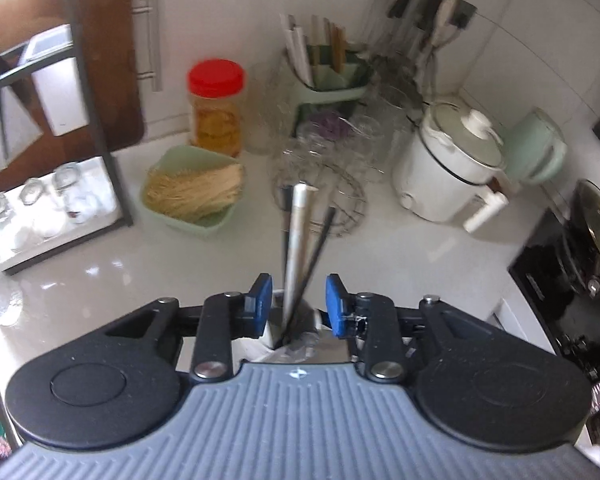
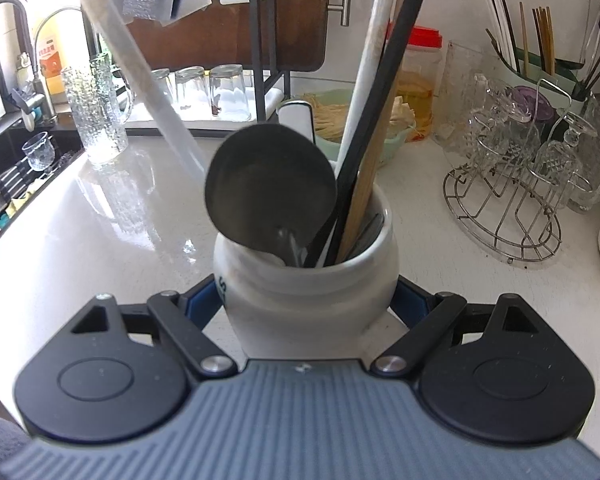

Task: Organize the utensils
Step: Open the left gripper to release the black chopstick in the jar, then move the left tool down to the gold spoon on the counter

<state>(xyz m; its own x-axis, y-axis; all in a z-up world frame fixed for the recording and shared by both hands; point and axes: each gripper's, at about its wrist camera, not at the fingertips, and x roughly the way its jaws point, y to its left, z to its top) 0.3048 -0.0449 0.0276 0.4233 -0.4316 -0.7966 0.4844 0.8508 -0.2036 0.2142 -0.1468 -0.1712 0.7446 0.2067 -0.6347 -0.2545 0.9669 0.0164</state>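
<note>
A white ceramic jar (image 2: 308,292) stands on the pale counter, and my right gripper (image 2: 308,304) is shut on its sides. In the jar are a dark metal ladle (image 2: 268,192) with its bowl up, a white handle (image 2: 364,92), a black handle (image 2: 384,100) and a wooden handle (image 2: 366,184). A blurred pale handle (image 2: 140,68) leans up to the left behind the ladle. From above, my left gripper (image 1: 298,306) hangs over the jar's mouth (image 1: 288,340). Its blue pads (image 1: 262,304) stand apart on either side of a silver handle (image 1: 298,236) and a black handle (image 1: 320,240) without touching them.
Behind the jar are a green bowl of noodles (image 1: 192,188), a red-lidded jar (image 1: 216,108), a wire rack with glasses (image 2: 512,184) and a green chopstick holder (image 1: 332,76). A rice cooker (image 1: 448,164) and stove (image 1: 560,272) lie right. The sink (image 2: 16,168) lies left.
</note>
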